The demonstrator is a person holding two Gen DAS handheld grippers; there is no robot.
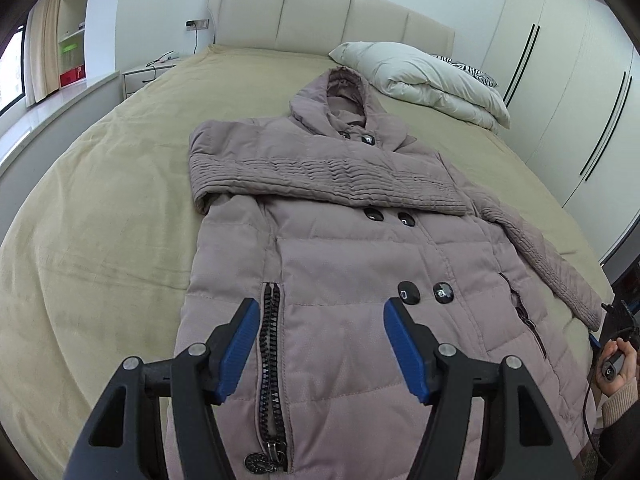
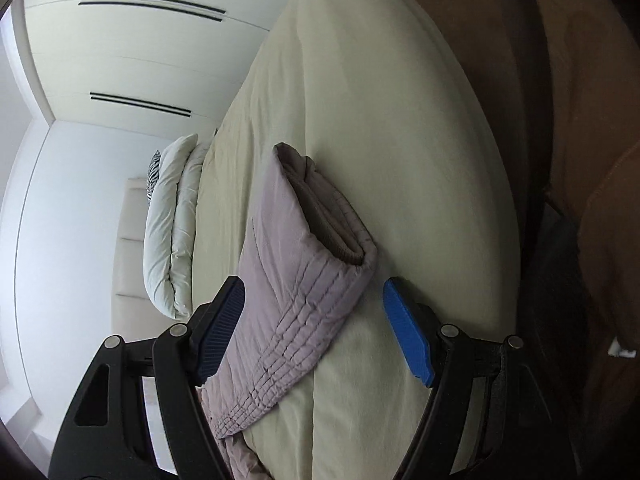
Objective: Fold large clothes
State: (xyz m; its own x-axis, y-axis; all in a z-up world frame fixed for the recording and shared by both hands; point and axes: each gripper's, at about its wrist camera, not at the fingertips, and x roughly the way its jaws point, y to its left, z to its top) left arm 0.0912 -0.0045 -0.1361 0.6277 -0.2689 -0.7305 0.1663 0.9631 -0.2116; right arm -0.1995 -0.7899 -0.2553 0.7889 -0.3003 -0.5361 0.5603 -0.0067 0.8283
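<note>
A padded, hooded coat [image 1: 340, 240] lay face up along the bed [image 1: 100, 220], hood toward the headboard, one sleeve [image 1: 320, 176] already laid across the chest and the other sleeve [image 1: 548, 264] trailing out toward the bed's edge. The left gripper [image 1: 318, 312] hung above the lower front of the coat, beside the pocket zip [image 1: 270, 360], its fingers [image 1: 236, 344] spread wide with nothing between them. The right gripper [image 2: 314, 292] faced the loose sleeve's cuff [image 2: 328, 220] at the bed's edge, fingers [image 2: 408, 332] wide, the quilted sleeve lying between them but the pads not pressing on it. The coat looked bulky and soft, probably down-filled: fairly light for its size, springy, and likely to puff back open after a fold unless pressed flat. The shell seemed smooth and might slide on the pads, so a deep bite through a full thickness would likely hold better than a pinch of the outer cloth. The ribbed stitching near the cuff looked the firmest place to take the sleeve; for the body, the hem corners or side seams seemed best, keeping clear of the buttons [image 1: 424, 292] and zip. A folded duvet [image 1: 420, 80] lay well apart near the headboard.
</note>
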